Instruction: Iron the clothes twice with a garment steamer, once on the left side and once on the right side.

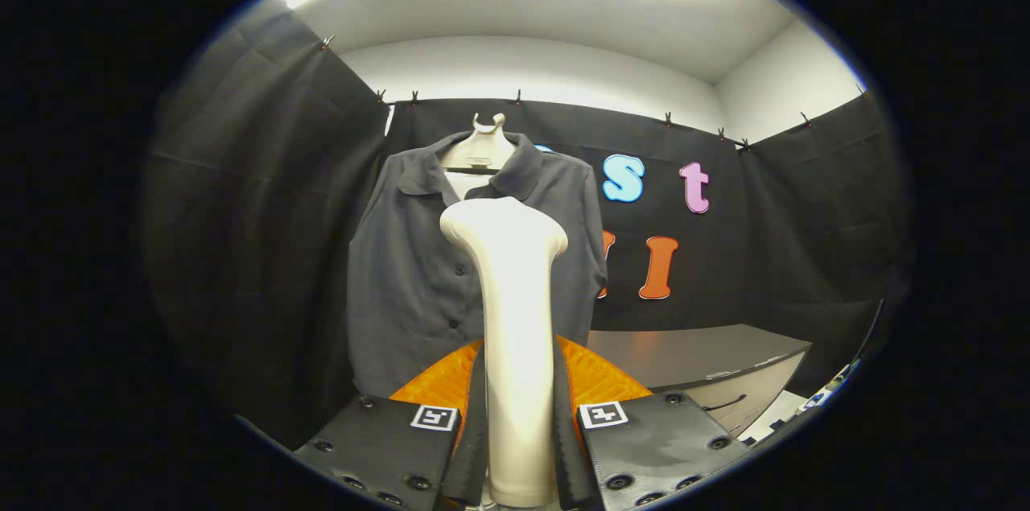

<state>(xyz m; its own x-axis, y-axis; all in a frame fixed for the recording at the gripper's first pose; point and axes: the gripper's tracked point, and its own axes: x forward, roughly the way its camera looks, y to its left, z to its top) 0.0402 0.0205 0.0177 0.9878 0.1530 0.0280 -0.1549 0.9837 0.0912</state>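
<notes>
A dark grey buttoned shirt (418, 269) hangs on a pale hanger (480, 147) against the booth's back wall, straight ahead. My gripper (519, 382) is shut on the white garment steamer (511, 310), whose handle stands upright between the two fingers (451, 382). The steamer's wide head sits in front of the shirt's chest, around the button line; whether it touches the cloth I cannot tell. The steamer hides the middle strip of the shirt.
A grey table (692, 354) with a drawer handle stands to the right of the shirt, below the wall. Black cloth walls close in the left and right sides.
</notes>
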